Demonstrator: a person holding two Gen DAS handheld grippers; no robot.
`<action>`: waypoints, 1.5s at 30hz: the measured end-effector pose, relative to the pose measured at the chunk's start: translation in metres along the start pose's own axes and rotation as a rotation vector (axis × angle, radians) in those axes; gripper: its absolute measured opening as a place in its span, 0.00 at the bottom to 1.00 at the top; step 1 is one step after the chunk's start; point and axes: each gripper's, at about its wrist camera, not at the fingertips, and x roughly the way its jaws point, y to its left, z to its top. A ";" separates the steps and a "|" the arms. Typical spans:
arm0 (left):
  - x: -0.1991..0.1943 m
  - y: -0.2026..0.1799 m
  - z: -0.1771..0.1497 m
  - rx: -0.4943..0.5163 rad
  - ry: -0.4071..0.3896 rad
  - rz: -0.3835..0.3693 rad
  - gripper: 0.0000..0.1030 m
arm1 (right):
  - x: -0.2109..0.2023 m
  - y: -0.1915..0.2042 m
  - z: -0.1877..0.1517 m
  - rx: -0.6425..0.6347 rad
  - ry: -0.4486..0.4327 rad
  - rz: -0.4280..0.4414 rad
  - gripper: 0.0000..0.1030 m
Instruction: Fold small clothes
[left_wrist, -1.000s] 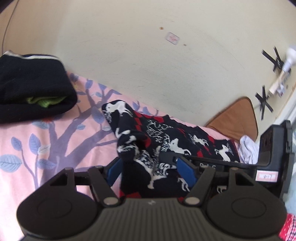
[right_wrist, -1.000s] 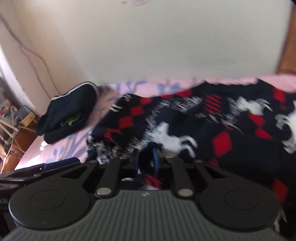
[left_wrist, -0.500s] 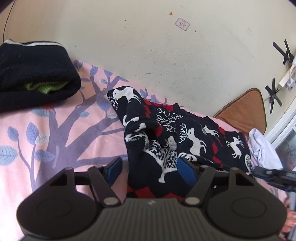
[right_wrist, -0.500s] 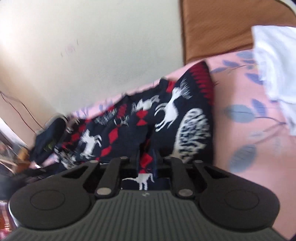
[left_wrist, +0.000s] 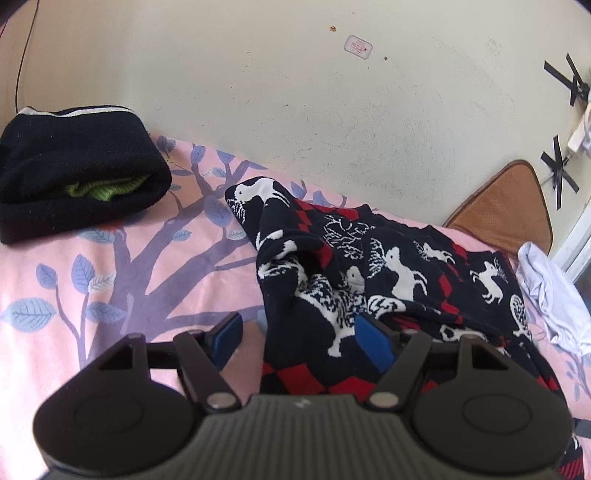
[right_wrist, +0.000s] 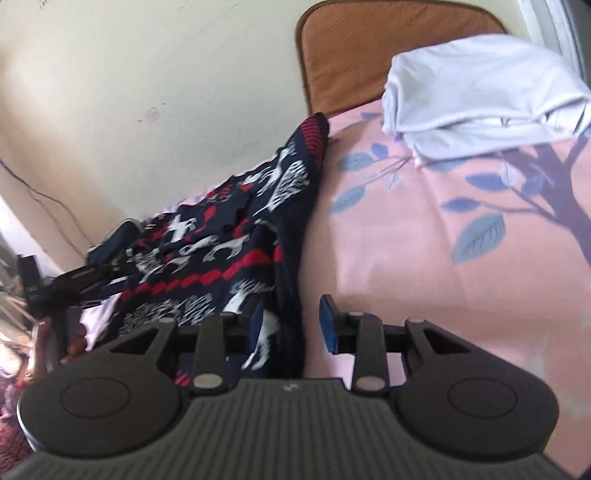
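At the upper left of my left camera's frame sits a folded black garment (left_wrist: 77, 177) with a green lining showing, resting on the pink bedsheet (left_wrist: 110, 288) printed with a purple tree and blue leaves. Toward the middle, the dark knit sweater (left_wrist: 369, 273) with white deer and red diamonds lies rumpled across the sheet, its near edge between the fingers of my left gripper (left_wrist: 295, 339), which stands wide with neither blue pad pressing the cloth. At the right edge lies a white cloth (left_wrist: 550, 291) below a brown cushion (left_wrist: 506, 206). In my right camera's frame the sweater (right_wrist: 236, 236) fills the left half (a bit blurred), and my right gripper (right_wrist: 291, 325) has just been opening, its jaws parted with the sweater's hem between them but not clamped. Upper right, the white cloth (right_wrist: 480, 96) rests on the sheet (right_wrist: 424, 258).
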 end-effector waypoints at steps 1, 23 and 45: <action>-0.002 -0.001 -0.001 0.005 0.007 0.004 0.68 | -0.002 0.002 -0.004 -0.014 0.007 0.014 0.40; -0.183 0.017 -0.115 0.049 0.179 -0.082 0.62 | -0.086 0.028 -0.054 -0.134 0.136 0.047 0.43; -0.126 0.016 0.014 -0.141 -0.057 -0.223 0.25 | -0.046 0.030 0.049 -0.049 -0.153 0.124 0.10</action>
